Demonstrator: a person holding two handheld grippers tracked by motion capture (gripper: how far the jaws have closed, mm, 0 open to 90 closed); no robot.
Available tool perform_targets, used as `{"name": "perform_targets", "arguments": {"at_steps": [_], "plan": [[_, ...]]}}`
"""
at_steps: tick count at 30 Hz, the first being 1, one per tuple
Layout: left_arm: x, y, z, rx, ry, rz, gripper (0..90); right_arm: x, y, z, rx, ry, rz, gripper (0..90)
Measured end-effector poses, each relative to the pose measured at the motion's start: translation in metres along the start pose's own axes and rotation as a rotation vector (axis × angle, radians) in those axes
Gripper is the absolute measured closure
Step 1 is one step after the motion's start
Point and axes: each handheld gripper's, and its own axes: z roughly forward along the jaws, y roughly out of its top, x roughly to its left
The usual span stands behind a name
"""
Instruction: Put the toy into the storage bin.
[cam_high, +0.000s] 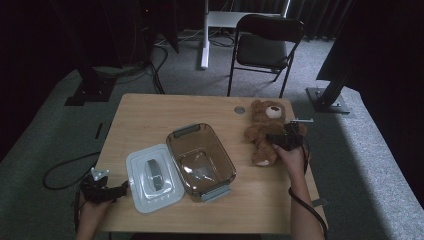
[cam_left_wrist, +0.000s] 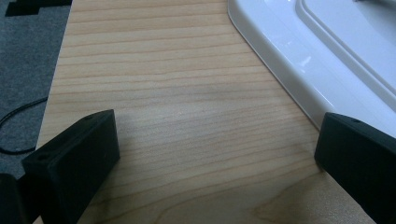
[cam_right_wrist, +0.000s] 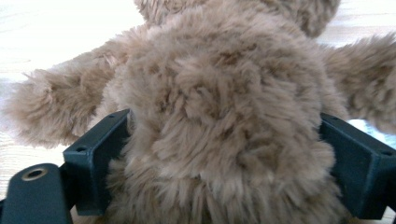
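Right gripper (cam_right_wrist: 224, 154) jaws bracket the teddy bear (cam_right_wrist: 224, 93) near the table edge (cam_high: 300, 130); left gripper (cam_left_wrist: 215, 154) spread over bare wood.

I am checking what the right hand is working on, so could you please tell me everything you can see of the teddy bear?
The teddy bear is brown and shaggy, with a paler muzzle and paler foot soles. It lies face up near the table's far right corner, head away from the person, arms spread. The right gripper has its jaws on either side of the bear's body, pressing into the fur. The bear lies apart from the open container.
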Motion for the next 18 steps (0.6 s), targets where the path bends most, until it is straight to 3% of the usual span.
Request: {"name": "perform_targets", "arguments": {"at_steps": [3,5,8,10,12,18], "plan": [[0.000,0.000,0.000,0.000,0.000,0.001,0.6,0.004,-0.003,0.002,-0.002,-0.006,-0.003,10.9],[0.000,0.000,0.000,-0.001,-0.002,0.001,0.6,0.009,-0.013,0.005,-0.026,-0.013,-0.034,11.1],[0.000,0.000,0.000,-0.001,-0.002,0.002,0.5,0.010,-0.017,0.005,-0.034,0.004,-0.043,14.2],[0.000,0.000,0.000,-0.001,-0.002,0.002,0.5,0.010,-0.020,0.003,-0.054,-0.005,-0.073,28.0],[0.000,0.000,0.000,-0.002,-0.002,0.002,0.5,0.008,-0.023,0.001,-0.075,0.002,-0.062,42.3],[0.000,0.000,0.000,-0.001,-0.002,0.001,0.6,0.013,-0.020,-0.007,-0.104,-0.032,-0.104,60.8]]}}
